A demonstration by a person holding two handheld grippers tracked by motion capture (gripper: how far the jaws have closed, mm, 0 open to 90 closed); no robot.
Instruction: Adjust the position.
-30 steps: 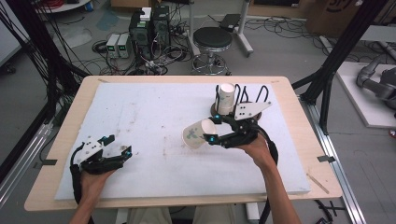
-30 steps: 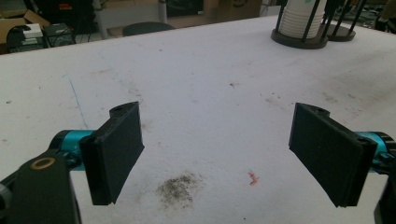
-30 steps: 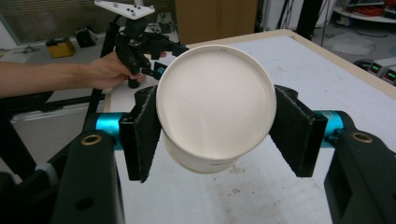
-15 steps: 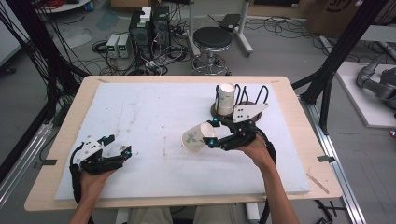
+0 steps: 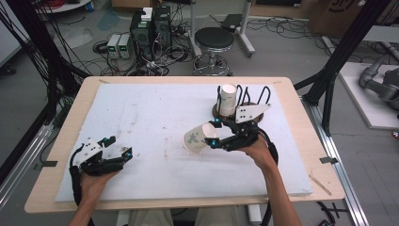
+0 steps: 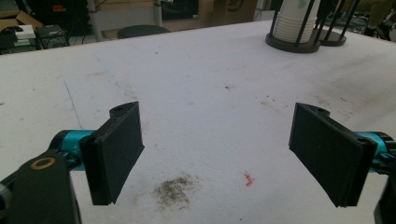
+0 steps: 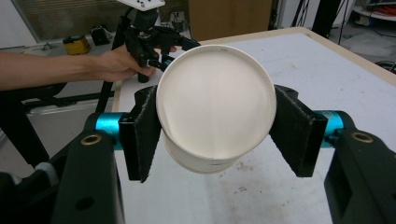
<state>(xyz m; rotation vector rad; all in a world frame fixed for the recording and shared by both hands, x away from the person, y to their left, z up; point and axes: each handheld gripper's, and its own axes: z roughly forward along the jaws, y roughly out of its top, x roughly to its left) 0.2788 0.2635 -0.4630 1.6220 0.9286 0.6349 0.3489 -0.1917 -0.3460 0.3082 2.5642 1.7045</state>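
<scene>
White-padded counter [image 5: 141,108], cluttered lab floor behind. Your right gripper [image 5: 212,133] has jaws pinching paper cup [image 5: 198,139] sideways, mid-air, mouth toward 8 o'clock, just off cup stack [image 5: 228,100] in rack [image 5: 254,101] at 1 o'clock. Left gripper [image 5: 117,147] idle at 8 o'clock, jaws spread, empty. Step: carrying pulled cup. Next: turn upright, set down on open pad.

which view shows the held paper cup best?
Right gripper view: the paper cup sits close up, base toward the camera, clamped between the right hand-held gripper pads. High view shows it small, on its side.
</scene>
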